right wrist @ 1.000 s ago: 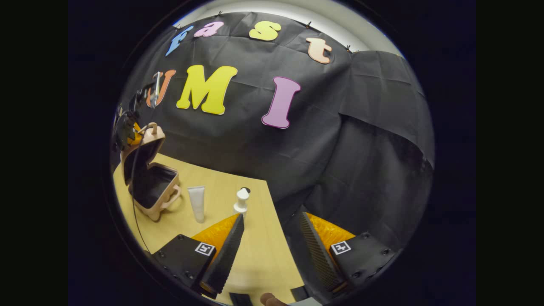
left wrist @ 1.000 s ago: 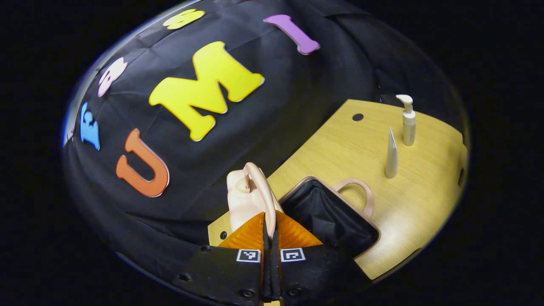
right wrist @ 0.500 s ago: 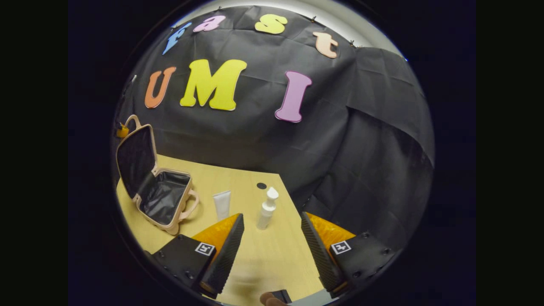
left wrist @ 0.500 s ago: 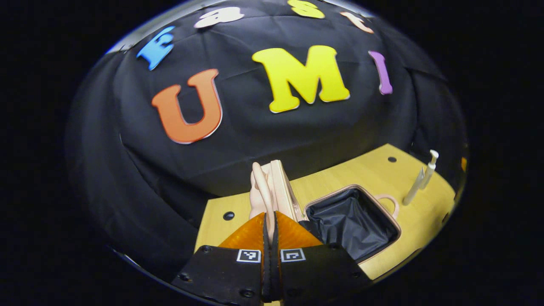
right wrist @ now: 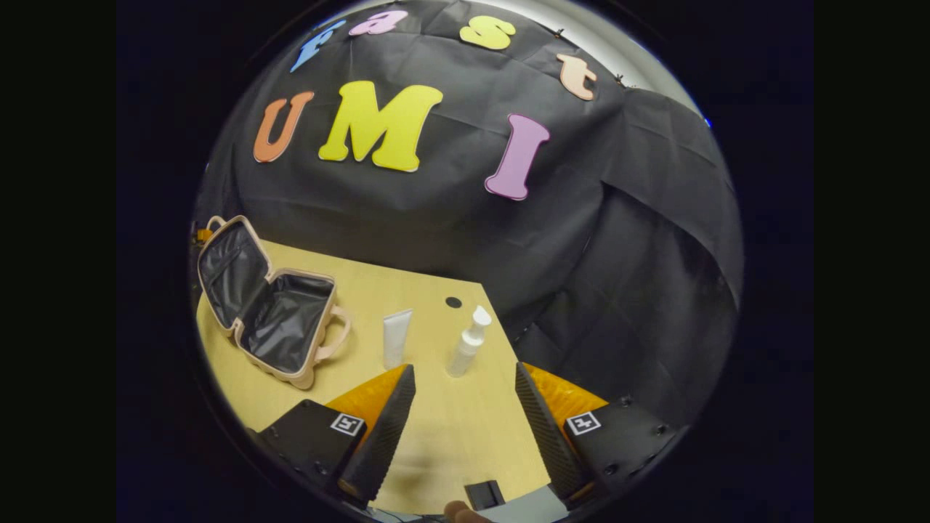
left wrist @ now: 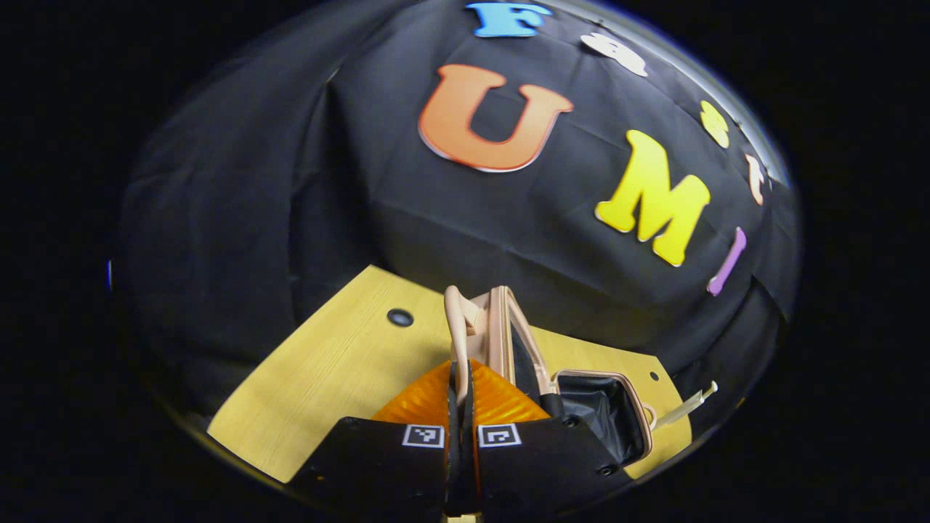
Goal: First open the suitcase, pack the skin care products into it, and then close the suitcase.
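A pink suitcase [right wrist: 290, 359] with black lining stands open at the table's left, its lid [right wrist: 227, 269] tilted back. In the left gripper view my left gripper [left wrist: 459, 372] is shut on the lid's handle [left wrist: 455, 319], holding the lid [left wrist: 501, 327] upright beside the open base [left wrist: 603, 418]. A white tube [right wrist: 396, 338] and a white pump bottle [right wrist: 468, 343] stand on the table to the right of the suitcase. My right gripper [right wrist: 462, 378] hangs open above the table just in front of them, with nothing between its fingers. The tube [left wrist: 686, 407] shows thinly past the base.
The wooden table [right wrist: 443, 436] has small round holes [right wrist: 453, 301] near its back edge. A small dark block [right wrist: 484, 494] lies at the table's front edge. Black cloth walls close in behind and to the right.
The left gripper has swung the lid farther back, and the suitcase now stands wide open. The right gripper has shifted slightly, staying open near the tube and bottle.
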Action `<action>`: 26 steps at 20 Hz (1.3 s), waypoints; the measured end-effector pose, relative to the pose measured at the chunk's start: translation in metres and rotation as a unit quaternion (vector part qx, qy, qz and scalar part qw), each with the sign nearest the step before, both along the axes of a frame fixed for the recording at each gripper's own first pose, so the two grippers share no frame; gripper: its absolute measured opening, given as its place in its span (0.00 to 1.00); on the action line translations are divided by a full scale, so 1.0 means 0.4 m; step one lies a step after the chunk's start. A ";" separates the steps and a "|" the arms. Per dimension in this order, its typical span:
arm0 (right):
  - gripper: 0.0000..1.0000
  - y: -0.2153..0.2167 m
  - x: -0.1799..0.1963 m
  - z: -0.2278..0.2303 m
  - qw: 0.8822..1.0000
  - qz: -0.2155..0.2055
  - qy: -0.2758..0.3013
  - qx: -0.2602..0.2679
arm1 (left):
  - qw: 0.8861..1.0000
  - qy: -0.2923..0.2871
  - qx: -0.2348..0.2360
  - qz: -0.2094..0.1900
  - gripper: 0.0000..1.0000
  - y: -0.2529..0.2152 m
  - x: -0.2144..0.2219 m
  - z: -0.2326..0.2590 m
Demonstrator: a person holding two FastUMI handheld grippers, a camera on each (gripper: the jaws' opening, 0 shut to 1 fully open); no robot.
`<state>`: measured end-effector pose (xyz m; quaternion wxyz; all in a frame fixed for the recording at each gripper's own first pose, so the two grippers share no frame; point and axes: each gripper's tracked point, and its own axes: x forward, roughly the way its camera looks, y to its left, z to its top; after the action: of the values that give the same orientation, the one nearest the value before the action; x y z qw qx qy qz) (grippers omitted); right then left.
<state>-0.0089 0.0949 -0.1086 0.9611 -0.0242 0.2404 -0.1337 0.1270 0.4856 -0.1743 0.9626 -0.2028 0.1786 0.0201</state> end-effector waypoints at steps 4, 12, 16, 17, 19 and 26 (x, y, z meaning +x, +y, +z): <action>0.82 -0.032 -0.013 -0.007 1.000 -0.018 0.005 0.003 | 0.996 0.021 -0.087 0.018 0.03 0.040 -0.001 -0.121; 0.82 -0.081 -0.043 -0.041 0.999 -0.038 0.026 -0.002 | 0.976 0.075 -0.198 0.057 0.03 0.070 0.010 -0.317; 0.82 -0.092 -0.060 -0.054 0.999 -0.042 0.033 -0.006 | 0.971 0.095 -0.208 0.074 0.05 0.079 0.015 -0.358; 0.82 -0.092 -0.061 -0.052 0.999 -0.042 0.032 -0.005 | 0.970 0.095 -0.210 0.082 0.09 0.084 0.015 -0.360; 0.82 -0.096 -0.062 -0.052 0.999 -0.042 0.030 -0.004 | 0.969 0.109 -0.193 0.108 0.24 0.104 0.001 -0.376; 0.82 -0.120 -0.038 -0.087 1.000 -0.019 0.023 0.003 | 0.971 0.105 -0.163 0.138 0.72 0.094 -0.071 -0.298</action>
<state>-0.0240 0.0470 -0.1432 0.9528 -0.0198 0.2629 -0.1506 0.0988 0.5232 -0.2935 0.8804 -0.3765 0.2494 0.1446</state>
